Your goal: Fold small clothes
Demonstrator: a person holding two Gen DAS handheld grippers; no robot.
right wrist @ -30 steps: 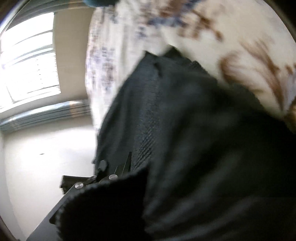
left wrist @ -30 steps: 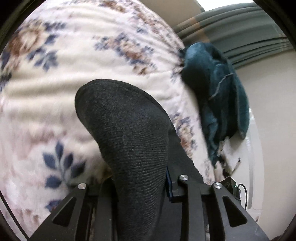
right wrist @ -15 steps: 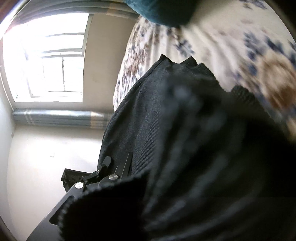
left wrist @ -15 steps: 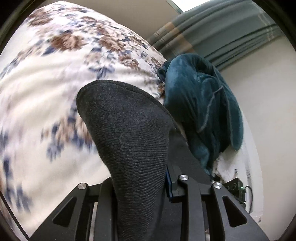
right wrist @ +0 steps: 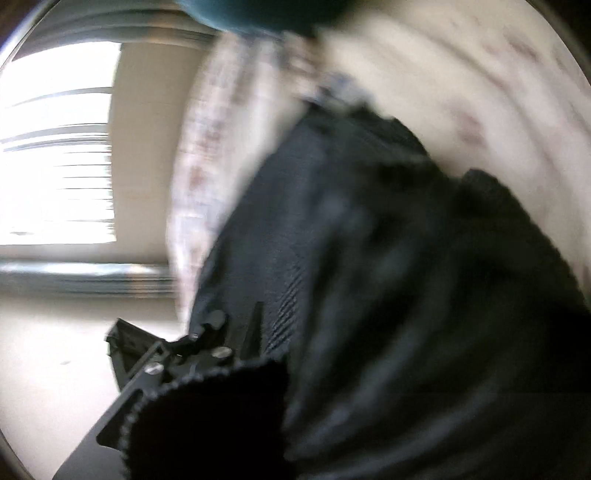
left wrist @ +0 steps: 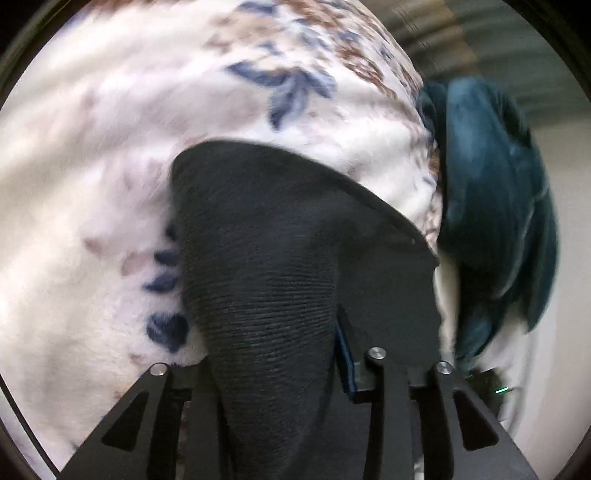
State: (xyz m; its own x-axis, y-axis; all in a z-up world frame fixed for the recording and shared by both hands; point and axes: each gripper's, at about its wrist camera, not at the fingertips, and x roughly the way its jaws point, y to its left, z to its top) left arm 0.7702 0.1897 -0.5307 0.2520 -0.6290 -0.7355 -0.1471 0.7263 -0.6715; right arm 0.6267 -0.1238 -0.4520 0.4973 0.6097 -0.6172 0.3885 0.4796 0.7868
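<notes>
A dark grey knit sock (left wrist: pixel 266 280) hangs from my left gripper (left wrist: pixel 273 369), whose jaws are shut on it; the toe end points away over the floral blanket (left wrist: pixel 110 166). In the right wrist view the same dark knit fabric (right wrist: pixel 388 295) fills most of the frame and covers the fingers of my right gripper (right wrist: pixel 332 387), which looks shut on it. The view is blurred. The other gripper's black body (right wrist: pixel 155 354) shows at lower left there.
A crumpled teal garment (left wrist: pixel 491 206) lies on the blanket's right edge, also at the top of the right wrist view (right wrist: pixel 266 14). A bright window (right wrist: pixel 55 147) and striped curtain (right wrist: pixel 85 280) stand beyond the bed. A small black device with a green light (left wrist: pixel 495 384) lies by the bed's right edge.
Both grippers have swung with the sock held between them; the views rotated and blurred. The sock now spreads wider in the left view. The grips have not changed.
</notes>
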